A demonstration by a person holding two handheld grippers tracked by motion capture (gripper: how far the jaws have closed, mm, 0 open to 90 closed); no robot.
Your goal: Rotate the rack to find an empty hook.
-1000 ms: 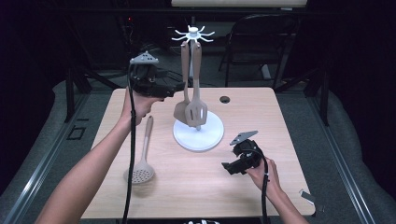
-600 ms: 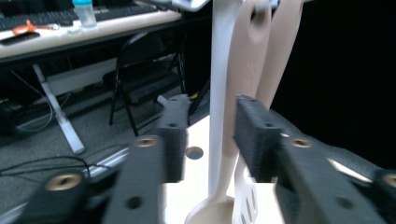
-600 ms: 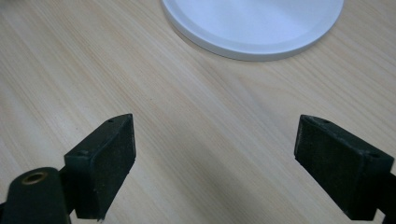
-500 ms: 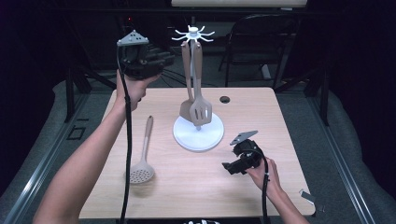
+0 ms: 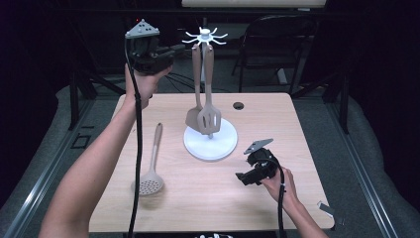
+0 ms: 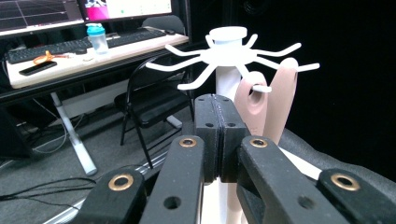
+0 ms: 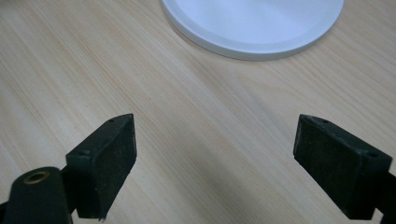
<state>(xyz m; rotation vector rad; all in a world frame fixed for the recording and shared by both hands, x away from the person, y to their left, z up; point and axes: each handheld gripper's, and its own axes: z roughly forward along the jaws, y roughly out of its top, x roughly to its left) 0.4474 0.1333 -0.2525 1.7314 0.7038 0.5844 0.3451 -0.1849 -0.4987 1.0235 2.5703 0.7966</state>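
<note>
I see the left claw (image 5: pixel 171 49) raised high above the far left corner of the surface (image 5: pixel 208 198), level with the crown of hooks on the white stand (image 5: pixel 204 37). In the left gripper view its 2 jaws are pressed together with nothing between them, the left claw (image 6: pixel 218 135) just in front of the hook crown (image 6: pixel 229 51).

2 tan utensils hang from the hooks, side by side. The slotted spatula (image 5: pixel 210 119) hangs in front, and a second spatula (image 5: pixel 194 116) sits partly behind it. Both blades end just above the round white base (image 5: pixel 210 144), which rests near the middle of the surface. In the left gripper view, the 2 handle tops (image 6: pixel 252 98) show looped over hooks.

A tan skimmer spoon (image 5: pixel 151 181) lies flat on the left part of the surface, bowl toward me, well apart from the stand.

My right claw (image 5: pixel 242 177) rests low near the right front of the surface, close to the base. In the right gripper view its jaws are spread wide over bare wood, empty, with the base rim (image 7: pixel 252 46) ahead.

A small dark round fitting (image 5: pixel 238 105) sits in the surface behind the stand.
</note>
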